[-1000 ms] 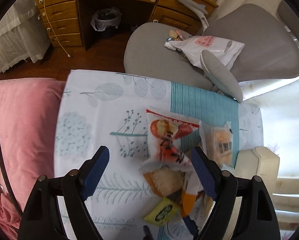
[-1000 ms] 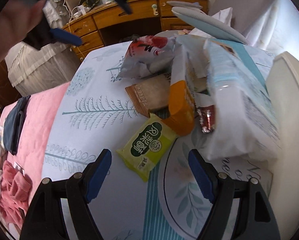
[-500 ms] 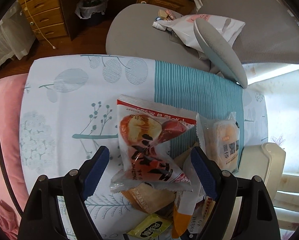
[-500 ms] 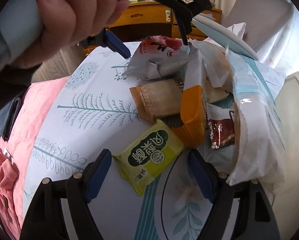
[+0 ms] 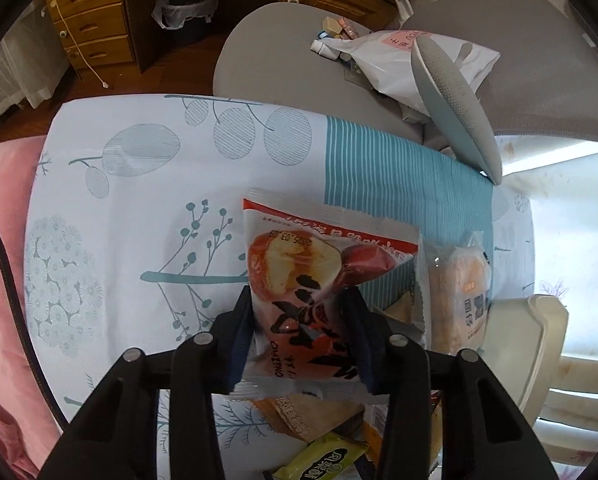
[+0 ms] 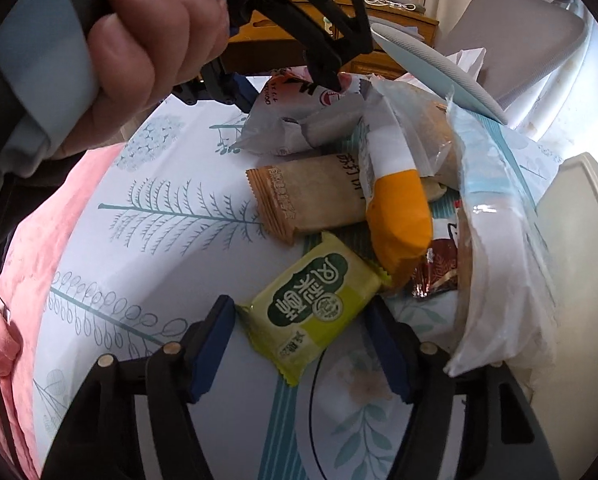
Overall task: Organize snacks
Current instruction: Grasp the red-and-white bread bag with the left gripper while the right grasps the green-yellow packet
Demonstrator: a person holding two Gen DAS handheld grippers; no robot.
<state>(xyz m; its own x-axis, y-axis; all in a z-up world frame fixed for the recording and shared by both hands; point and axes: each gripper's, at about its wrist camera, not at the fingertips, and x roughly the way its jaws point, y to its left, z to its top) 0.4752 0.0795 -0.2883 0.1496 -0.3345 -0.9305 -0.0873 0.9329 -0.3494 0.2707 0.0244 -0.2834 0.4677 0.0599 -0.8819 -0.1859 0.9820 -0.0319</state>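
The cloth [image 5: 147, 200] is pale blue-white, printed with teal leaves and branches, plus a teal band with white stripes. The bun pack [image 5: 299, 292] is white with a red top edge, an orange-red picture and black characters. The cake pack [image 6: 315, 304] is yellow-green with a dark green label. The cracker pack [image 6: 303, 200] is tan. The tall pack [image 6: 399, 216] is white above and orange below. The gripper pads [image 6: 213, 344] are blue. The blanket [image 5: 3, 240] is pink.
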